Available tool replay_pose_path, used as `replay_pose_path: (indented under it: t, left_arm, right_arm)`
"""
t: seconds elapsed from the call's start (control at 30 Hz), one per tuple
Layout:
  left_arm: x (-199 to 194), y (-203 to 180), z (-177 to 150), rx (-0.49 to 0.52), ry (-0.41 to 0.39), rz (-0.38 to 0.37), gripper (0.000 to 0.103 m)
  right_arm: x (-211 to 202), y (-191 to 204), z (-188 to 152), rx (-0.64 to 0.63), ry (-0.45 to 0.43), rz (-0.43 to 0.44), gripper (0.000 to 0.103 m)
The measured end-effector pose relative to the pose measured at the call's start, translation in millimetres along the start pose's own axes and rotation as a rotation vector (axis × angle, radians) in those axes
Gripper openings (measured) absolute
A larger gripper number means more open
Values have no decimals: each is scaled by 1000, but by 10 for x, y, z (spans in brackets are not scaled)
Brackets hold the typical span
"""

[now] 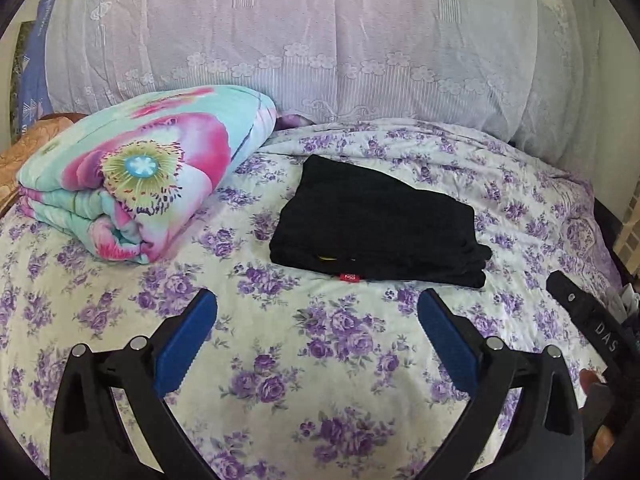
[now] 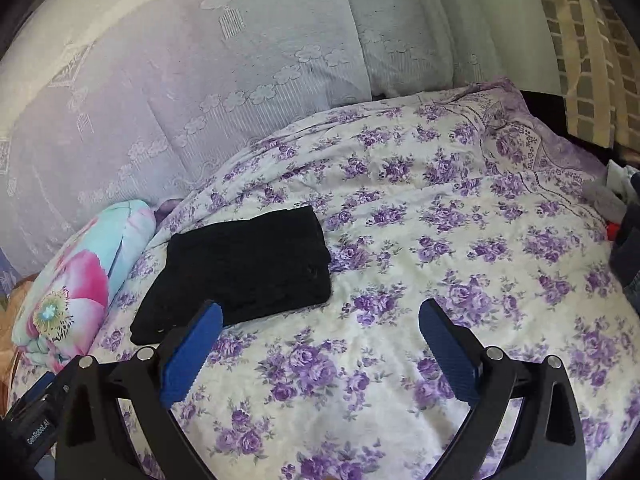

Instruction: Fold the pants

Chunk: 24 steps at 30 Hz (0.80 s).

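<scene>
Black pants (image 1: 376,224) lie folded into a compact stack on the purple-flowered bedsheet (image 1: 280,360); a small red tag shows at the near edge. In the right wrist view the pants (image 2: 248,264) lie left of centre. My left gripper (image 1: 318,312) is open and empty, held above the sheet just in front of the pants. My right gripper (image 2: 320,320) is open and empty, its left finger (image 2: 192,352) overlapping the pants' near edge in view, apart from the cloth. The other gripper's body shows at the far right of the left wrist view (image 1: 588,320).
A folded pink and turquoise floral quilt (image 1: 132,176) lies left of the pants, also in the right wrist view (image 2: 76,284). A lace curtain (image 1: 320,40) hangs behind the bed. The bed's right edge (image 2: 600,208) has dark items beside it.
</scene>
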<state>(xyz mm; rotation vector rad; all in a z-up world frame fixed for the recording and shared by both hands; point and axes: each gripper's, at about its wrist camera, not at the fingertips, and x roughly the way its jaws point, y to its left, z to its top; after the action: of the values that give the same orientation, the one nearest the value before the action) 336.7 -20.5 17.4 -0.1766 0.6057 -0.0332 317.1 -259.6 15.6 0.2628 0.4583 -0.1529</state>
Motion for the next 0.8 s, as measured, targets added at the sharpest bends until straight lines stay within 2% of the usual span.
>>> replay_pose_path:
  t: [0.07,0.13,0.2,0.27,0.4,0.53,0.8]
  left_arm:
    - [94,51,-45,-12,0,-86,98]
    - [180,73,-70,-10,18,-119,98]
    - [277,41,-73,21,44,-97,98]
    - [295,-10,-77,60,36,-45,98]
    - [267,-152,-96,138,18,56,98]
    - [201,-173,-92,127,19,52,98]
    - [161,-168,-79,102,31,68,98]
  right_arm:
    - [44,2,-75,-46,-24,89,99]
    - [108,40,-74,-124,-3,149,99]
    - [110,26,-53,-115,-21,113,99]
    - [125,26,-53,-108,-11,137,99]
    - [194,120,-127,-155,23,103,99]
    - [152,194,-165,-193,5,105,99]
    - [118,190,-167,-190,-7,103,99]
